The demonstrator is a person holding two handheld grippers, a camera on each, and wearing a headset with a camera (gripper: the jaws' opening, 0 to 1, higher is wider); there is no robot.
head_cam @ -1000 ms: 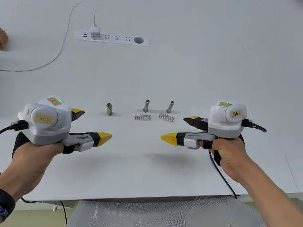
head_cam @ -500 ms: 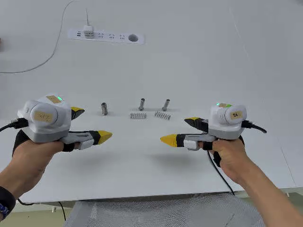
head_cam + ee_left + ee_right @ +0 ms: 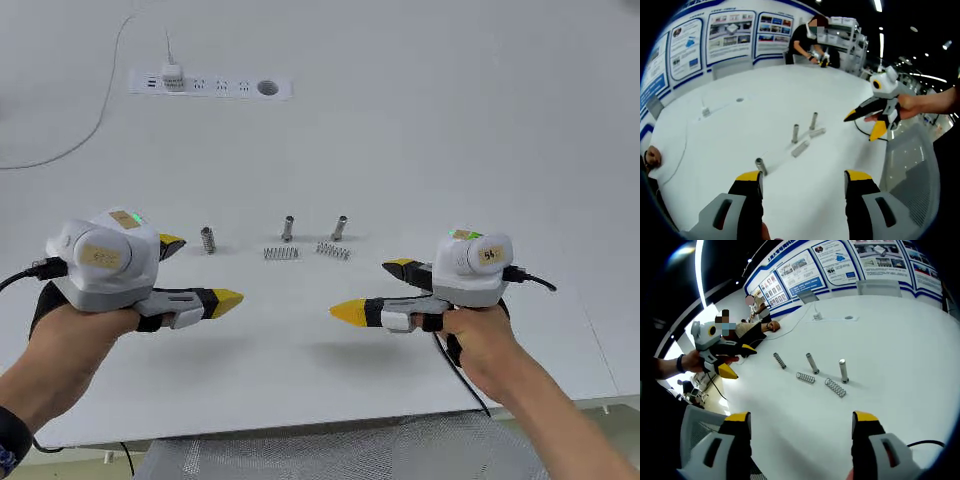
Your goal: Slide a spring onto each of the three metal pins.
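Head view: the left tongs [image 3: 200, 270] and right tongs [image 3: 366, 289] hover released, jaws spread, with their tips facing each other across a bare stretch of counter [image 3: 290, 360] near its front edge. At 12 o'clock from that gap stand 3 pins. The left pin [image 3: 208, 240] looks coil-wrapped. The middle pin [image 3: 288, 228] and right pin [image 3: 340, 227] are bare, with spring 1 [image 3: 281, 253] and spring 2 [image 3: 333, 250] lying just beside them at 6 o'clock. A power strip [image 3: 210, 85] lies well apart at 11 o'clock.

Left gripper view: the row sits at 12 o'clock with open counter around it, and the right tongs are at 2 o'clock.

Right gripper view: the row is at 12 o'clock and the left tongs are at 10 o'clock.
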